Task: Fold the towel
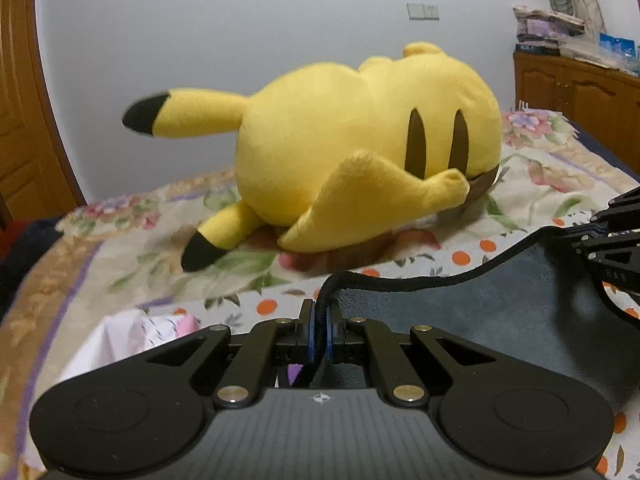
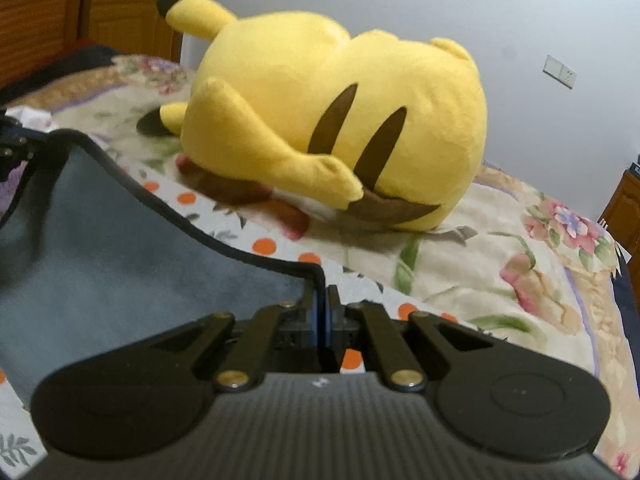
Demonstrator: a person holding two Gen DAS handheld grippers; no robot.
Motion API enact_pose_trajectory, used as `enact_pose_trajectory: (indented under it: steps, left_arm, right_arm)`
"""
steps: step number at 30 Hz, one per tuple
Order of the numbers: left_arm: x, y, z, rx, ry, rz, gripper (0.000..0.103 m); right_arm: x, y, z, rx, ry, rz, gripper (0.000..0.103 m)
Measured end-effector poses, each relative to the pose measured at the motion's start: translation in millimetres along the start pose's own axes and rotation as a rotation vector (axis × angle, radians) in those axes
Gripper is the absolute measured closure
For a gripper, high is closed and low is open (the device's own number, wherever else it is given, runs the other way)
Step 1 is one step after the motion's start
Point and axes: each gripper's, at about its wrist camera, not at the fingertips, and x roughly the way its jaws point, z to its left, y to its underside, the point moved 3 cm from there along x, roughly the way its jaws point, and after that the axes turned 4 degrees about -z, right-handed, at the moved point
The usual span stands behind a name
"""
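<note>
I have both grippers on the towel [image 1: 480, 312], a dark grey cloth with a black bound hem, and it hangs stretched between them above the bed. On the left wrist view my left gripper [image 1: 319, 320] has its jaws pressed together on the hem, the black edge rising out from between the blue pads [image 1: 307, 334] and then running off to the right in a sagging curve. At the right edge of that view I see my right gripper [image 1: 600, 240] meeting the far end of the same hem. On the right wrist view the right gripper [image 2: 321, 312] pinches a corner of the towel, its jaws closed on the hem with only the cloth between them, and the grey sheet falls away to the left and below. A bit of the left gripper [image 2: 12, 144] shows at that view's left edge, where the hem ends. Beyond the towel a yellow plush [image 1: 360, 152] lies on its side on the floral blanket [image 1: 120, 248], well apart from both grippers. A white sheet with orange dots [image 2: 264, 246] lies under the towel's far edge. A wooden cabinet [image 1: 580, 88] stands to the right of the bed.
</note>
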Motion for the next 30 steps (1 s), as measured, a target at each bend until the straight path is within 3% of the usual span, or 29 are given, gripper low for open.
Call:
enact_pose_trajectory:
  steps: [13, 15, 19, 26, 30]
  left_arm:
    - [18, 14, 0, 0.0, -0.016, 0.049, 0.096]
    - [18, 14, -1, 0.002, -0.013, 0.052, 0.09]
    - [12, 14, -3, -0.02, -0.002, 0.039, 0.068]
    - [-5, 23, -14, -0.008, 0.035, 0.051, 0.055]
    - [-16, 33, -20, -0.012, 0.056, 0.073, 0.054]
  right_arm:
    - [7, 6, 1, 0.015, 0.001, 0.041, 0.098]
    - [5, 6, 1, 0.023, 0.003, 0.04, 0.096]
    - [-1, 8, 2, 0.031, 0.006, 0.031, 0.07]
    - [-18, 16, 10, 0.099, -0.031, 0.018, 0.065]
    - [-31, 28, 17, 0.147, -0.06, 0.026, 0.062]
